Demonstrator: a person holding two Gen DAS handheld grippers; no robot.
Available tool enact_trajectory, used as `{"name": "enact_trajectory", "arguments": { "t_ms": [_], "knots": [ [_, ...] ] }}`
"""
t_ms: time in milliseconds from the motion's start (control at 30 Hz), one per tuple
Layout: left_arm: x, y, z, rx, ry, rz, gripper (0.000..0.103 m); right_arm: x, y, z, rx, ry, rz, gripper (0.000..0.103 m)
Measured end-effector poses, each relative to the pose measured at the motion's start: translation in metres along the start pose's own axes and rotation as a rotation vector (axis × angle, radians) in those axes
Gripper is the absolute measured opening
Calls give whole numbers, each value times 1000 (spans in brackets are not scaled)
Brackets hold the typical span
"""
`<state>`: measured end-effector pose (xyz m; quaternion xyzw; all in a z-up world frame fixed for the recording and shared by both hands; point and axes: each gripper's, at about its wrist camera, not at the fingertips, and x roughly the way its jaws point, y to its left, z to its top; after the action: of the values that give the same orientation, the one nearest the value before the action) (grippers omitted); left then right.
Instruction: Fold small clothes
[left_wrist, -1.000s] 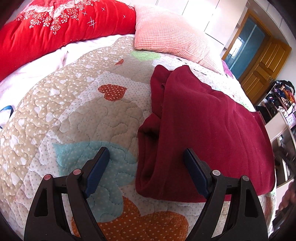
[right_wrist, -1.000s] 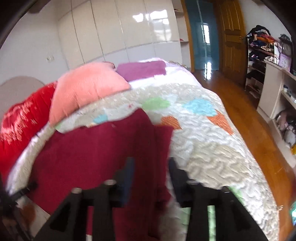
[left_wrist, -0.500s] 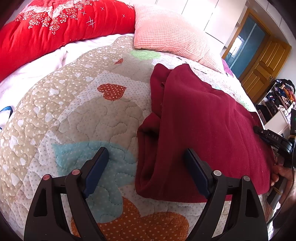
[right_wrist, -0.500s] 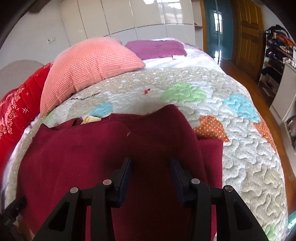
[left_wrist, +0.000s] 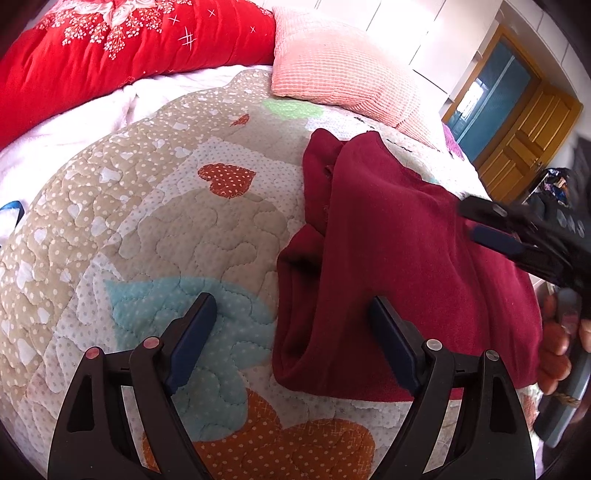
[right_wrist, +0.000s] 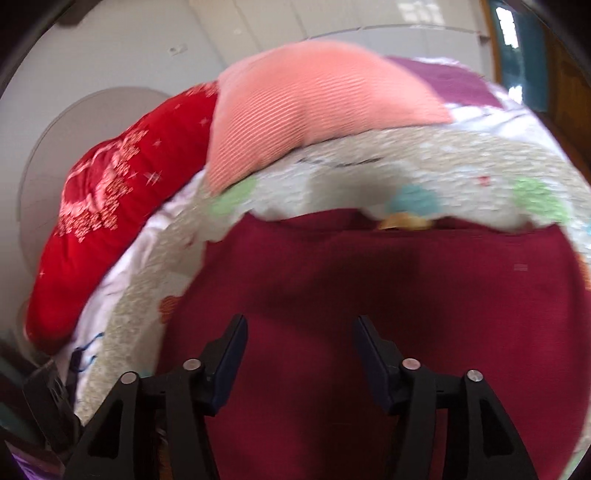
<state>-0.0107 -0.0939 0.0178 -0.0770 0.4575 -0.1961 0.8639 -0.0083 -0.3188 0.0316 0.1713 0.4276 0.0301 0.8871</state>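
Observation:
A dark red garment (left_wrist: 402, 258) lies partly folded on the patchwork quilt (left_wrist: 155, 229), its left side doubled over into a thick fold. My left gripper (left_wrist: 291, 317) is open and empty, hovering over the garment's near left corner. My right gripper (right_wrist: 299, 332) is open and empty above the middle of the garment (right_wrist: 388, 295). The right gripper also shows in the left wrist view (left_wrist: 495, 225), over the garment's right part. A small yellow label (right_wrist: 404, 220) peeks out at the garment's far edge.
A red floral pillow (left_wrist: 110, 48) and a pink ribbed pillow (left_wrist: 343, 70) lie at the head of the bed. A purple cloth (right_wrist: 458, 79) lies behind the pink pillow (right_wrist: 314, 107). A wooden door (left_wrist: 524, 129) stands far right.
My right gripper has swung left over the garment and its jaws have opened wider. In the left wrist view it has come further in from the right. My left gripper has stayed put.

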Motion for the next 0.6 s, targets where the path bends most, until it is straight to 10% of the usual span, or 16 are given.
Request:
{"name": "enact_trajectory", "arguments": {
  "t_ms": [333, 500, 600],
  "knots": [
    [-1, 2, 0, -24, 2, -18, 85, 83, 76, 38, -193, 145, -58, 73],
    [-2, 3, -1, -33, 2, -23, 85, 122, 99, 31, -369, 227, -220, 87],
    [-2, 3, -2, -32, 1, -22, 85, 124, 104, 20, -481, 174, -300, 71]
  ]
}}
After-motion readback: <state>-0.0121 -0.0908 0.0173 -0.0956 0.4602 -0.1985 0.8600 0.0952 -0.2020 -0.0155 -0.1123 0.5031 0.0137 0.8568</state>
